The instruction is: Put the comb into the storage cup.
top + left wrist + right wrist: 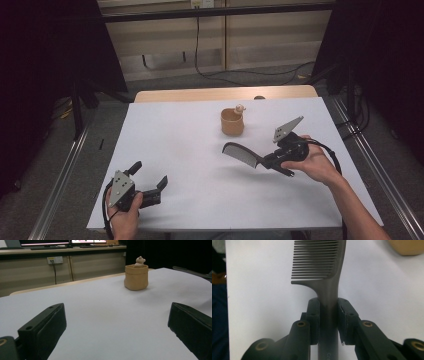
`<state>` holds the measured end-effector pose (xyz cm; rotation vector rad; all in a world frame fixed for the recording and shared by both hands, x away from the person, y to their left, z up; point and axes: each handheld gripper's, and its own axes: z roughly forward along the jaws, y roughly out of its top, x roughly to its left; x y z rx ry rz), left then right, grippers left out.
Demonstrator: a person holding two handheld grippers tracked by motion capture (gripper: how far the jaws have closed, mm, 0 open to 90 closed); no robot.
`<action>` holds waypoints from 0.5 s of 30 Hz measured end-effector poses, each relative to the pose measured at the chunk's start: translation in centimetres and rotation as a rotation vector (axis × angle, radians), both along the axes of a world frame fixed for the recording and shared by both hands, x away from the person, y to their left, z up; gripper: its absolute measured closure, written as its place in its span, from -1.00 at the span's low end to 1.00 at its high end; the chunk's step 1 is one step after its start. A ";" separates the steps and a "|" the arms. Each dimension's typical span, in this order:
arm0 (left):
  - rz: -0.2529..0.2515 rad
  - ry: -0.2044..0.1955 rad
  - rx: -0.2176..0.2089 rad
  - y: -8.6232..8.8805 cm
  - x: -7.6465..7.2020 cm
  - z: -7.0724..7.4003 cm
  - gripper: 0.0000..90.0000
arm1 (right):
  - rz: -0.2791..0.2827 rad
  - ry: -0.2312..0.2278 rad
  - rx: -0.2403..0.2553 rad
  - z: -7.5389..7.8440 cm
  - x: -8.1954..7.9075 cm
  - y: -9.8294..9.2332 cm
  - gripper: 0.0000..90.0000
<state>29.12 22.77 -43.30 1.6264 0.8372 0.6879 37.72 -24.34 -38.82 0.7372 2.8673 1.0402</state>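
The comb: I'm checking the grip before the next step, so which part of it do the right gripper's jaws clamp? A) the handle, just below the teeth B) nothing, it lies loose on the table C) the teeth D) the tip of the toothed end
A: in the right gripper view the right gripper has both pads pressed on the handle of the comb, its teeth sticking out beyond the jaws.

Figurine [240, 107] in cup [232, 123]

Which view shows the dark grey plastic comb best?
The right gripper view: the dark grey plastic comb is close, teeth distinct, handle clamped between the jaws. In the high view it is small, held above the white table.
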 end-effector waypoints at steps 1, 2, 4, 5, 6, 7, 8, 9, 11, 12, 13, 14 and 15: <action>0.002 -0.002 0.001 0.0 0.0 0.0 -0.96 | -0.016 -0.003 0.004 0.1 0.0 -0.1 0.62; 0.002 -0.001 0.001 0.0 0.0 0.0 -0.96 | -0.024 -0.004 0.009 0.1 0.1 -0.1 0.62; 0.002 -0.002 0.001 0.0 0.0 0.0 -0.96 | -0.041 -0.010 0.024 0.2 0.1 -0.2 0.62; 0.002 -0.004 0.003 0.1 0.0 0.0 -0.96 | -0.047 -0.009 0.022 0.2 0.1 -0.2 0.62; 0.000 -0.003 0.002 0.1 0.0 0.0 -0.96 | -0.051 -0.017 0.016 0.2 0.0 -0.2 0.62; -0.001 -0.003 0.000 0.0 0.0 0.0 -0.96 | -0.059 -0.023 0.017 0.2 0.0 -0.2 0.62; -0.002 -0.003 -0.001 0.0 0.0 0.0 -0.96 | -0.067 -0.028 0.021 0.2 0.1 -0.2 0.62; -0.003 -0.003 -0.001 0.0 0.0 0.0 -0.96 | -0.079 -0.034 0.034 0.3 0.1 -0.3 0.62; -0.002 -0.004 0.004 0.1 0.0 0.1 -0.96 | -0.099 -0.048 0.049 0.4 0.1 -0.4 0.62; 0.001 -0.003 0.004 0.1 0.0 0.1 -0.96 | -0.106 -0.060 0.071 0.5 0.1 -0.5 0.62; 0.001 -0.003 0.003 0.1 0.0 0.1 -0.96 | -0.107 -0.066 0.078 0.5 0.1 -0.5 0.62; -0.001 -0.002 0.002 0.1 0.0 0.1 -0.96 | -0.107 -0.063 0.088 0.6 0.1 -0.6 0.62; -0.001 -0.002 0.000 0.1 0.0 0.1 -0.96 | -0.115 -0.058 0.096 0.6 0.1 -0.6 0.62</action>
